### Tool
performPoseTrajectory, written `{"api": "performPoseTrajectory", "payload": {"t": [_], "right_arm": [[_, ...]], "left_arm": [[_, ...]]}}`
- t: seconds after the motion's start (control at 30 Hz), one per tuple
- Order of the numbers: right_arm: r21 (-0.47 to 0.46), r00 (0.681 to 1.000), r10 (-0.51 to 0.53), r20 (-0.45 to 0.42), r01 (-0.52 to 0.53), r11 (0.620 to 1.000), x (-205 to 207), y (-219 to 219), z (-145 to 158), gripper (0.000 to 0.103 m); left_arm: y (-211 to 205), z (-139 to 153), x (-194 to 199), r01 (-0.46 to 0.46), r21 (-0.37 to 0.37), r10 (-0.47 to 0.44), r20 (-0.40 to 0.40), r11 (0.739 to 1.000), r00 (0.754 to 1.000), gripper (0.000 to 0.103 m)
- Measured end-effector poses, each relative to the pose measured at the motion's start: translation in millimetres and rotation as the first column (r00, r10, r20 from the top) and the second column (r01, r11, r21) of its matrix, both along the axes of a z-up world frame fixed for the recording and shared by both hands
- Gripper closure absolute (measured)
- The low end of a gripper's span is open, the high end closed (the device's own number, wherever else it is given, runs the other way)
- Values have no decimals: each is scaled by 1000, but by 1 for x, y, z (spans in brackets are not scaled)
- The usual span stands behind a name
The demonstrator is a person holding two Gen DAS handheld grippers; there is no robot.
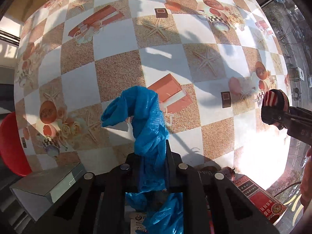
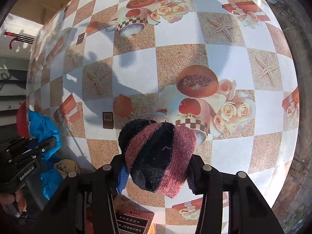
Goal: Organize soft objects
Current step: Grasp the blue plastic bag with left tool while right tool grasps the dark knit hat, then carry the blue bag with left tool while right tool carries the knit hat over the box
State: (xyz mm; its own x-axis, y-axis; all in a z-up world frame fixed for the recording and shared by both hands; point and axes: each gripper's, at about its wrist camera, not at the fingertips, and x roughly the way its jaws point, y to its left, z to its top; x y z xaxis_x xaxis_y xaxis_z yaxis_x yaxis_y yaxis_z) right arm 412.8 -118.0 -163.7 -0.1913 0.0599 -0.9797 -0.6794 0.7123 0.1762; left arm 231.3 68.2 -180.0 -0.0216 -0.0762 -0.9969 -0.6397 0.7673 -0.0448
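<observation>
My left gripper (image 1: 152,156) is shut on a crumpled blue plastic glove (image 1: 144,117), which sticks up between the fingers and hangs down behind them, above the checkered tablecloth (image 1: 117,72). My right gripper (image 2: 156,173) is shut on a rolled black-and-maroon striped sock (image 2: 158,156), held above the table. The sock (image 1: 275,99) and right gripper also show at the right edge of the left wrist view. The glove (image 2: 43,128) and left gripper (image 2: 42,146) show at the left edge of the right wrist view.
A grey cardboard box (image 1: 46,187) sits lower left, beside a red round seat (image 1: 9,144). A red printed box (image 1: 261,197) lies lower right and shows again in the right wrist view (image 2: 134,220). A tan cloth (image 2: 66,167) lies by the table edge.
</observation>
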Motion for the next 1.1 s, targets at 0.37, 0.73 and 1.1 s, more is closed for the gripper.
{"api": "performPoseTrajectory", "payload": {"t": [0.37, 0.73, 1.1], "right_arm": [[135, 998, -64, -15, 66, 989, -8, -32, 84, 53], [228, 1000, -15, 20, 9, 974, -112, 15, 140, 53], [222, 966, 256, 44, -259, 940, -258, 69, 132, 53]], "left_arm": [[-13, 110, -51, -92, 164, 44, 278, 982, 960, 85], [-60, 134, -142, -68, 202, 0, 318, 977, 948, 85], [-85, 132, -246, -108, 227, 50, 249, 968, 967, 85]]}}
